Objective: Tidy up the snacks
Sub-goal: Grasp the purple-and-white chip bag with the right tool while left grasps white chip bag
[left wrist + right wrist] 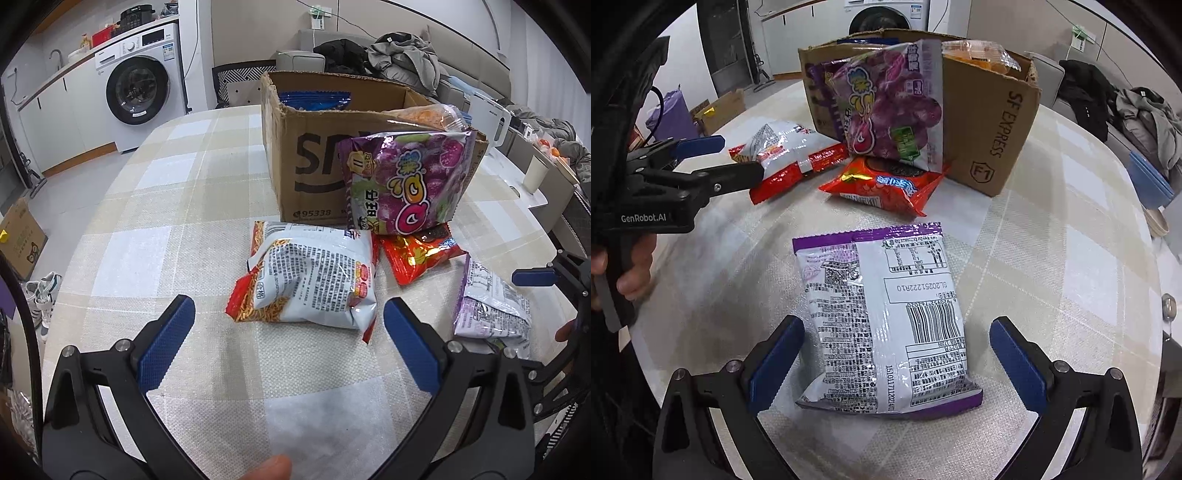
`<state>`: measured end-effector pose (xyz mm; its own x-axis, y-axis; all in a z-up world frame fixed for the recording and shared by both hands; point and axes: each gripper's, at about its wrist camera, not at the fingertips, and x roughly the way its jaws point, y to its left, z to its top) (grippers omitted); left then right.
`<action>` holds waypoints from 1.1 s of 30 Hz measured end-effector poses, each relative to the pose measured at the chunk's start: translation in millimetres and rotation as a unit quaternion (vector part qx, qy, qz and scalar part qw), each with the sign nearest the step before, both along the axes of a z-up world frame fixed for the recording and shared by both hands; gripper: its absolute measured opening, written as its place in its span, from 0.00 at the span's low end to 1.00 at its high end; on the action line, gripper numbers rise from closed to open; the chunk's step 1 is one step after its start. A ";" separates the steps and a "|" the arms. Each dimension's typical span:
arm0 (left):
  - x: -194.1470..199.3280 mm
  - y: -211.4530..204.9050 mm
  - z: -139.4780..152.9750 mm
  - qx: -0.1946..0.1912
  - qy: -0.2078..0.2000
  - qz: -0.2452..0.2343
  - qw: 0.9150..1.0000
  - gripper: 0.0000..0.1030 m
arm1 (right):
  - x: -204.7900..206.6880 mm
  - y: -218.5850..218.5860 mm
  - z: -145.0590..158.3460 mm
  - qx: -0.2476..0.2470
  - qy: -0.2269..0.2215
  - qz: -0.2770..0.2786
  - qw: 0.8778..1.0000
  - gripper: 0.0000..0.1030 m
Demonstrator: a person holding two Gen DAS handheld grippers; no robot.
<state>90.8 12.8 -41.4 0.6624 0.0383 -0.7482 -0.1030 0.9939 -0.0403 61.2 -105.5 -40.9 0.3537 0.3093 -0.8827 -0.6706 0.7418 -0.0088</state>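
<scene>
A cardboard box (317, 173) (993, 122) stands on the checked table, with blue packs (314, 99) and an orange bag (424, 112) inside. A purple grape candy bag (406, 184) (886, 107) leans on its front. A red-and-white noodle snack bag (310, 284) (786, 155) lies just ahead of my open left gripper (288, 314). A red bag (417, 258) (882, 184) lies beside it. A purple-edged white bag (886, 325) (491, 302) lies face down between the fingers of my open right gripper (897, 332).
The table (147, 229) ends at a rounded edge on the left. A washing machine (144, 85) and cabinets stand beyond it. A sofa with clothes (399, 55) is behind the box. A paper cup (535, 173) stands at the right.
</scene>
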 end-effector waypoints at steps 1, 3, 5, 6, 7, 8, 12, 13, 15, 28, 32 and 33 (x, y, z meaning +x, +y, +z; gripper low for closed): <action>1.0 -0.4 -2.2 -0.003 0.001 -0.003 1.000 0.99 | 2.1 1.4 -2.2 -0.002 0.003 -0.004 1.000 0.99; 5.3 -0.7 -5.0 -0.008 0.002 -0.005 1.000 0.99 | 2.9 -4.6 -5.1 0.006 0.007 -0.008 1.000 0.99; 11.1 -0.5 -8.1 -0.012 0.003 -0.005 1.000 0.99 | 4.9 -7.9 -6.4 0.011 0.010 -0.012 1.000 0.99; 13.5 0.0 -9.3 -0.013 0.003 -0.006 1.000 0.99 | 5.5 -8.8 -7.0 0.012 0.008 -0.013 1.000 0.99; 16.7 0.5 -10.8 -0.017 0.004 -0.005 1.000 0.99 | 5.7 -10.0 -6.8 0.012 0.008 -0.012 1.000 0.99; 19.1 0.3 -11.1 -0.020 0.005 -0.005 1.000 0.99 | 7.5 -11.6 -7.4 0.012 0.007 -0.012 1.000 0.98; 28.6 2.6 -12.8 -0.024 0.008 -0.006 1.000 0.99 | 5.3 -14.4 -6.9 0.018 0.003 -0.005 1.000 0.89; 32.0 2.1 -13.6 -0.023 0.008 -0.005 1.000 0.99 | 3.9 -17.8 -4.3 0.020 0.000 -0.004 1.000 0.80; 37.3 0.9 -15.3 -0.024 0.010 -0.005 1.000 0.99 | 2.6 -17.6 0.1 0.024 -0.004 -0.002 1.000 0.68; 58.7 -0.5 -24.3 -0.025 0.023 -0.012 0.999 0.98 | -1.7 -17.6 5.3 0.025 -0.015 0.010 1.000 0.60; 62.7 -1.4 -27.7 -0.031 0.026 -0.018 0.999 0.87 | -1.3 -17.9 5.4 0.025 -0.015 0.010 1.000 0.61; 65.6 -1.4 -28.7 -0.032 0.029 -0.018 0.999 0.84 | -1.3 -18.0 5.4 0.025 -0.015 0.010 1.000 0.61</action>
<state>156.3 11.5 -70.1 0.6181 -0.0334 -0.7854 -0.0718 0.9925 -0.0987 60.0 -123.5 -35.5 0.3738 0.3594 -0.8550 -0.6847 0.7288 0.0070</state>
